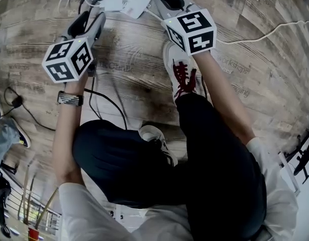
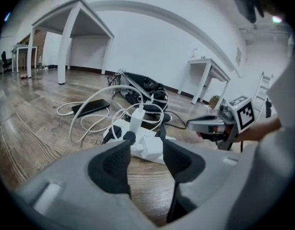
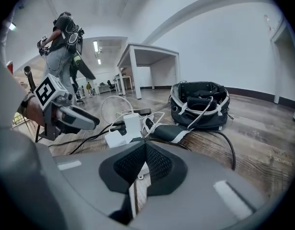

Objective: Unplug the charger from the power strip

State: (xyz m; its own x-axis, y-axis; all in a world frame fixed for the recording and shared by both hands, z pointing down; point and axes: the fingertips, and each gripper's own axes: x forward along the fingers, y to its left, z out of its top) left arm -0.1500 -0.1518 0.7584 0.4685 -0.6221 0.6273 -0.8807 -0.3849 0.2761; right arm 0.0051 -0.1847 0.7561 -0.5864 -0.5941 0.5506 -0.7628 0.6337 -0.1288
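Two fingers (image 2: 113,164) of the left gripper (image 2: 146,145) stand apart, released, with nothing pressed between them (the white power strip (image 2: 149,150) shows through the gap, lying further off on the wooden floor (image 2: 37,128)). The right gripper (image 3: 145,145) has its fingers (image 3: 159,164) clenched tip to tip on nothing. The white charger (image 2: 136,119) stands upright in the strip's top face, plugged in, with its white cable looping off its top. A black plug (image 2: 129,137) sits just beside it. In the head view the left gripper hovers near the strip's left end and the right gripper near its right end. Beyond the strip lie a smartphone (image 2: 91,107) and a black bag (image 3: 200,104).
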